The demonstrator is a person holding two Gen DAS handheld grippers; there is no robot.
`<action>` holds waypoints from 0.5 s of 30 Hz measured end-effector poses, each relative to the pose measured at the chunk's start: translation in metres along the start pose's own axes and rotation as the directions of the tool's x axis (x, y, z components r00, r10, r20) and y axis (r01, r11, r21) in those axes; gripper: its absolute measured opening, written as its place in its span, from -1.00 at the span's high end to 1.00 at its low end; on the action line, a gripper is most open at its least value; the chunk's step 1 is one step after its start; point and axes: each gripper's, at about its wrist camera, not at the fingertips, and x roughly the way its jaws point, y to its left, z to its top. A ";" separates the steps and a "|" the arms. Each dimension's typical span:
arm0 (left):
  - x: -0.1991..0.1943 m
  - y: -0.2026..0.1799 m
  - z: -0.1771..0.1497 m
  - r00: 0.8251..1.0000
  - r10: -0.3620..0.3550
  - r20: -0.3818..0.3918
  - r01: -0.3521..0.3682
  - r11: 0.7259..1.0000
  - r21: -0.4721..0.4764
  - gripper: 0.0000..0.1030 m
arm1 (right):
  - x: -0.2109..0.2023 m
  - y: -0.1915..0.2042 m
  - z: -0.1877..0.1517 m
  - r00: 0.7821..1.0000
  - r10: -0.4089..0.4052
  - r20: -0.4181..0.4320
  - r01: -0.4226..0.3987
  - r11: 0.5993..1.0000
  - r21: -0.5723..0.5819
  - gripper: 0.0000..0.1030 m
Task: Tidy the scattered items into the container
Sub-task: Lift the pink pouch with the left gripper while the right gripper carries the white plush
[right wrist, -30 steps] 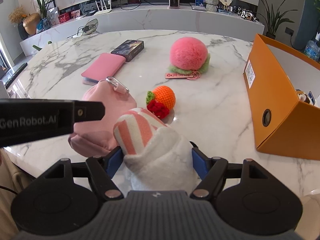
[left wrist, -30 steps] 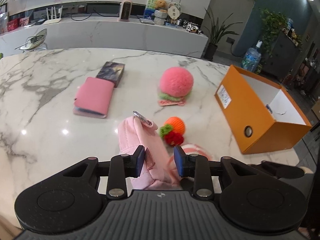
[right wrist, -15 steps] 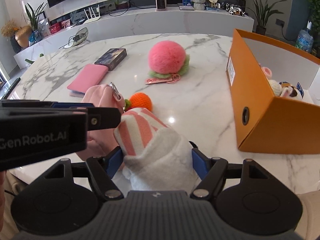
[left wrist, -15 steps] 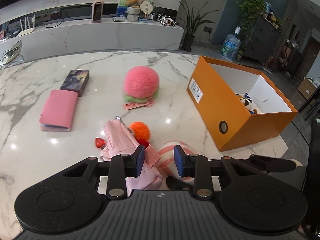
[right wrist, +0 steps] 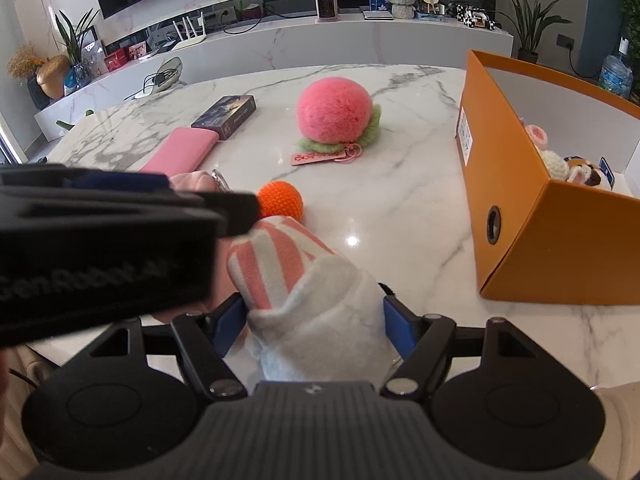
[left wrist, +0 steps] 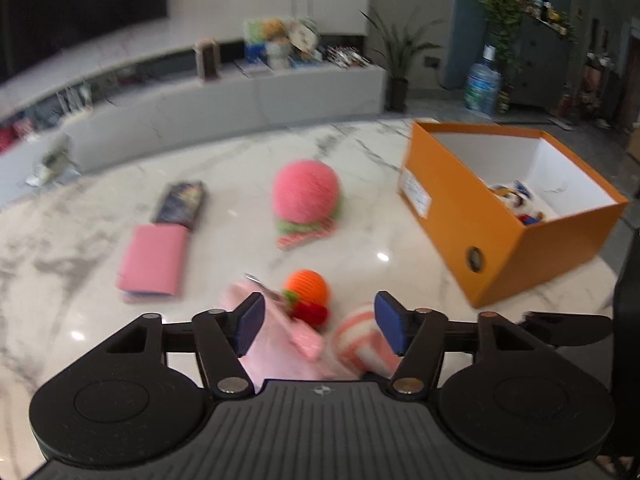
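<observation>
My left gripper [left wrist: 320, 326] is open wide just above the table. Below its spread fingers lies the pink pouch [left wrist: 280, 332], and no pad touches it. My right gripper [right wrist: 312, 326] is shut on a white plush with pink stripes [right wrist: 296, 280], also in the left wrist view as the striped plush [left wrist: 360, 344]. An orange crochet ball [right wrist: 280, 200] lies just beyond it. The orange box [right wrist: 520, 216] stands open to the right with several small plush toys inside. The left tool's black housing [right wrist: 100, 240] hides most of the pouch in the right wrist view.
On the marble table [right wrist: 400, 184] farther back lie a fluffy pink peach toy [right wrist: 336, 110] with a tag, a pink wallet [right wrist: 180, 154] and a dark card box [right wrist: 224, 114]. Behind the table runs a long white counter [right wrist: 360, 40] with ornaments.
My left gripper has opened and let go of the pink pouch, and its view has swung toward the box. The right gripper keeps its hold on the striped plush.
</observation>
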 end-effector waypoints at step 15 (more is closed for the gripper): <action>0.015 0.024 -0.007 0.988 -0.064 -0.141 0.030 0.971 -0.237 -0.60 | -0.003 0.001 -0.001 1.000 0.015 -0.002 -0.015 1.000 -0.001 -0.46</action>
